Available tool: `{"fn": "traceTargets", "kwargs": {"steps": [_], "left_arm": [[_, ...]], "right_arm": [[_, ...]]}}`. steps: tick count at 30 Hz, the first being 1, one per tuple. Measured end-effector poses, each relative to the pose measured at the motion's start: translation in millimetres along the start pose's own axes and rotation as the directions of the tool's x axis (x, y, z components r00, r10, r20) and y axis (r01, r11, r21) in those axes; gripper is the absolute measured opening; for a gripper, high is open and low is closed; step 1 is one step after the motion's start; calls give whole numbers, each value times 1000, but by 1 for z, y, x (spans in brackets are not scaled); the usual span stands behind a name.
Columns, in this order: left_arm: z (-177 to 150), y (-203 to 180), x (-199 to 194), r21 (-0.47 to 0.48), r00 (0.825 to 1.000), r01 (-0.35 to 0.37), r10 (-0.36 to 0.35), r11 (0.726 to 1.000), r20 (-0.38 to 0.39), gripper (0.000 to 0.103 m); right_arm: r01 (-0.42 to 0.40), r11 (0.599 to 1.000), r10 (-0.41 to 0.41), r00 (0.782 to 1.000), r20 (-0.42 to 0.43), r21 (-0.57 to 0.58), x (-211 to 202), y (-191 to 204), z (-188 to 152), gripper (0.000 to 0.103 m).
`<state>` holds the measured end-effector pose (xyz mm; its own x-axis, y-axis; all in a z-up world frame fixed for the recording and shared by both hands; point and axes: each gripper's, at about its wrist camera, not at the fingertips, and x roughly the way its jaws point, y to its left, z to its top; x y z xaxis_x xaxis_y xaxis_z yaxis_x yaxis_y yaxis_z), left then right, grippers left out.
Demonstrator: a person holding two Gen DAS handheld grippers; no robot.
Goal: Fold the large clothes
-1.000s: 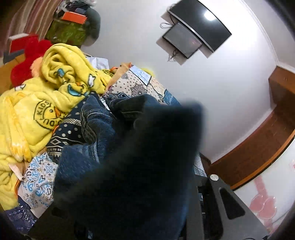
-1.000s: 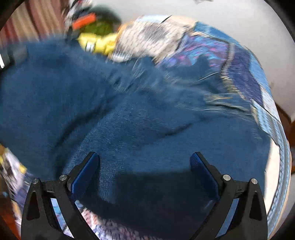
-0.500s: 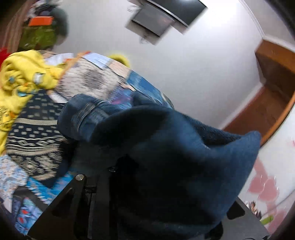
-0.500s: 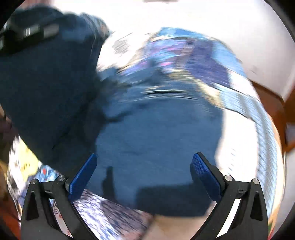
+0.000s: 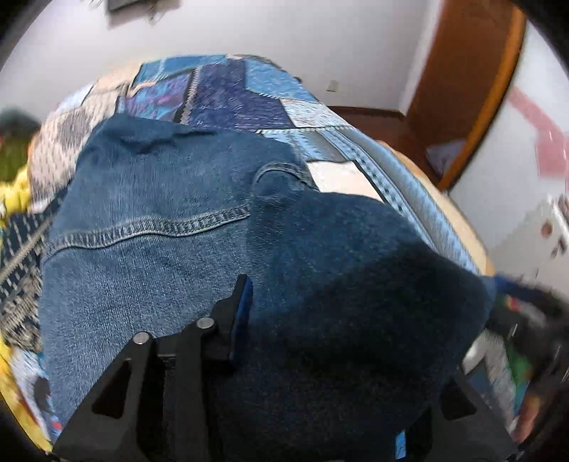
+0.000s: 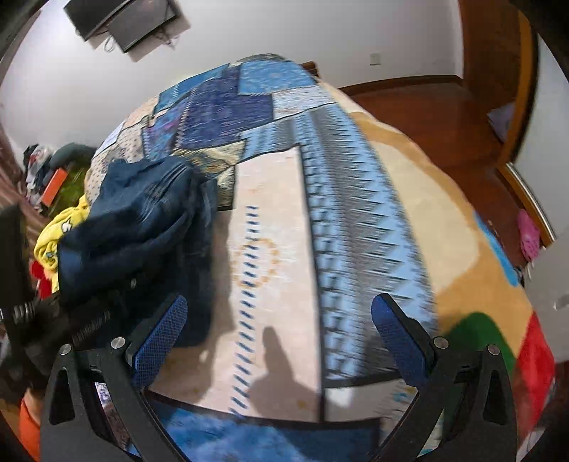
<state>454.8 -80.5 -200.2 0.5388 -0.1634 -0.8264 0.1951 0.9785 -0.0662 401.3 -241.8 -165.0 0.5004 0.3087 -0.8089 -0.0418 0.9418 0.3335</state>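
Blue jeans (image 5: 149, 220) lie spread on a patchwork bedspread (image 5: 231, 89). My left gripper (image 5: 320, 320) is shut on a fold of the jeans' dark denim, which drapes over its right finger; the left finger (image 5: 242, 309) shows. In the right wrist view the jeans (image 6: 142, 213) hang bunched at the left, held up by the left gripper (image 6: 53, 320). My right gripper (image 6: 277, 327) is open and empty above the bedspread (image 6: 270, 220), to the right of the jeans.
A yellow blanket (image 6: 60, 231) lies behind the jeans at the bed's left. A TV (image 6: 117, 21) hangs on the white wall. Wooden floor (image 6: 426, 106) and a wooden door frame (image 5: 462, 89) lie to the right of the bed.
My left gripper has swung right and down over the jeans, still holding the fold. My right gripper has moved right, off the jeans, and now faces bare bedspread.
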Motion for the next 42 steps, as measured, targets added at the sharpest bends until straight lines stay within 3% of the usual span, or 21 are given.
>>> {"fn": "traceTargets", "kwargs": {"steps": [2,4,7,12,18,22,24,27,31,38,42], "left_arm": [[-4,-3,-6,49,1000,12,-11,999,-20,49],[-9,-4,-15,65,996,82,-80,994,-40,71],[-19,-12,-34,95,994,100,-95,990,-49,82],[-26,6,-81,54,994,106,-107,993,9,84],[-19,77,-118,-96,991,-5,17,995,130,99],[-21,120,-107,-190,991,-104,118,976,63,99],[-31,137,-94,-243,994,-102,109,965,14,99],[-49,147,-70,-239,993,-112,102,965,-57,99],[-71,155,-65,-273,999,-42,35,961,-30,101],[-83,170,-69,-325,997,49,-67,944,-45,103],[-74,176,-84,-316,999,3,-17,949,-44,102]], "right_arm": [[5,1000,-5,1000,9,4,-5,-4,1,103],[3,1000,-3,1000,22,2,-10,-8,6,103],[-4,1000,5,999,45,-21,-20,0,8,103],[-27,995,35,996,84,-94,-33,28,14,103],[-60,975,84,991,106,-213,-32,77,21,103],[-61,962,85,993,80,-264,-11,104,21,103],[-72,959,91,994,54,-275,3,110,16,103],[-77,959,80,997,-1,-271,22,108,6,103],[-28,960,5,996,-84,-278,49,90,-9,103],[-43,971,8,989,-149,-236,41,52,-16,103],[-63,971,36,992,-118,-230,21,51,-9,103]]}}
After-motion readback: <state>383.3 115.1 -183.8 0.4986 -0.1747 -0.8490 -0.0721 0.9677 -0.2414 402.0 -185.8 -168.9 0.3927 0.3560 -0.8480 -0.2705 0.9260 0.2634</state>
